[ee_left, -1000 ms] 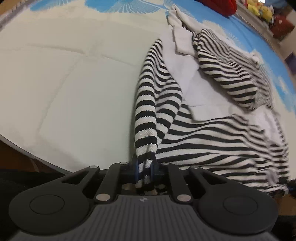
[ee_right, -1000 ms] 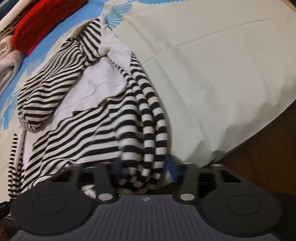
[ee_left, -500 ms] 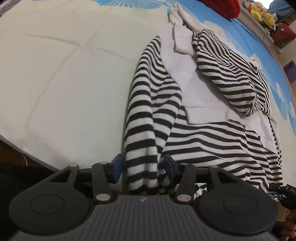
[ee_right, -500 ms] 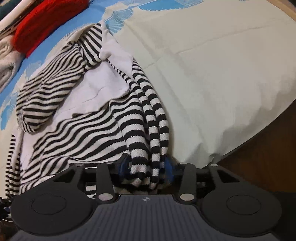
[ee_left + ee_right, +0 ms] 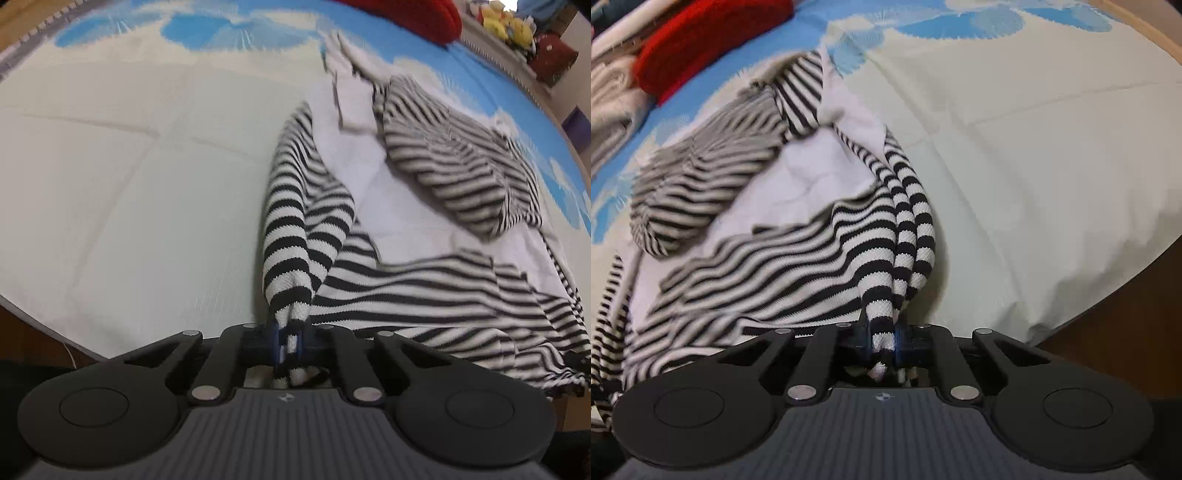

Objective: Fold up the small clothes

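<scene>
A cream and blue bedspread (image 5: 110, 192) is seen under the striped garment (image 5: 424, 280), spread near its front edge. Its bunched near edge is pinched in the just-closed jaws of the left gripper (image 5: 287, 341) and right gripper (image 5: 882, 338)

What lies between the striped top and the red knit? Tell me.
Bare blue-and-white bedsheet, seen in the right wrist view between striped top and red knit.

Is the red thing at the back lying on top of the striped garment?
No, the red thing lies apart from the striped garment.
</scene>
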Action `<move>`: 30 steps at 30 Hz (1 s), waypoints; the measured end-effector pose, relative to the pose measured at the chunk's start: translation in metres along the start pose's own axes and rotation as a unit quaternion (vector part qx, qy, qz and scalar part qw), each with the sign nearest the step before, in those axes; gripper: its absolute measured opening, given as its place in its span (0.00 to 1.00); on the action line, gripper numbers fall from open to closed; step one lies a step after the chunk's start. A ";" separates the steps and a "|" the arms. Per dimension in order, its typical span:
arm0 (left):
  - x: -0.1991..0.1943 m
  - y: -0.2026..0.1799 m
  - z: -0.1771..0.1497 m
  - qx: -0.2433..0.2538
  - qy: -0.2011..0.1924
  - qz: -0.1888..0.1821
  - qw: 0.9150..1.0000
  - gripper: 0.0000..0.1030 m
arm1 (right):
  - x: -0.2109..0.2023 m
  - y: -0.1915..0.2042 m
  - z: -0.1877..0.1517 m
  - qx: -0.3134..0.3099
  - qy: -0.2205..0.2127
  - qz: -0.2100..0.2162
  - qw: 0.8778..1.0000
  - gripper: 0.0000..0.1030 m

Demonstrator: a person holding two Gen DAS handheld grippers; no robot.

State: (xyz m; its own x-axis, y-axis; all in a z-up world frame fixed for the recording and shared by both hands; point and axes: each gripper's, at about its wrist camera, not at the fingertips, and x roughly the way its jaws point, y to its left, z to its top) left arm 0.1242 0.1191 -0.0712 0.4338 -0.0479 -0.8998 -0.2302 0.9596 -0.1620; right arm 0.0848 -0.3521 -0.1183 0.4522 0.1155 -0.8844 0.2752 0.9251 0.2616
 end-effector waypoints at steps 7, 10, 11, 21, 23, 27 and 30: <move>0.017 0.009 -0.002 -0.030 0.052 -0.017 0.998 0.32 | -0.001 0.000 -0.002 0.009 -0.009 -0.005 1.000 0.21; 0.018 0.010 -0.002 -0.033 0.053 -0.019 0.998 0.33 | 0.009 0.002 -0.005 0.004 0.010 -0.023 1.000 0.25; 0.018 0.011 -0.002 -0.033 0.053 -0.019 0.998 0.33 | 0.010 0.003 -0.006 0.002 0.010 -0.027 1.000 0.26; 0.022 0.007 -0.002 -0.020 0.053 -0.012 0.998 0.33 | 0.015 0.009 -0.011 -0.017 0.020 -0.040 0.999 0.30; 0.023 0.006 -0.002 -0.016 0.052 -0.009 0.998 0.33 | 0.015 0.010 -0.010 -0.020 0.019 -0.040 0.999 0.30; 0.023 0.004 -0.003 -0.011 0.050 -0.006 0.999 0.33 | 0.013 0.009 -0.010 -0.019 0.017 -0.037 0.999 0.23; 0.022 0.004 -0.002 -0.008 0.047 -0.004 0.999 0.32 | 0.011 0.010 -0.010 -0.025 0.012 -0.034 0.999 0.19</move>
State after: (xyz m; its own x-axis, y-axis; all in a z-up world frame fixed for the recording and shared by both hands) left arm 0.1308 0.1215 -0.0924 0.3515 -0.0814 -0.9326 -0.2422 0.9544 -0.1746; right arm 0.0837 -0.3375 -0.1294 0.4127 0.0597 -0.9089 0.2620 0.9479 0.1813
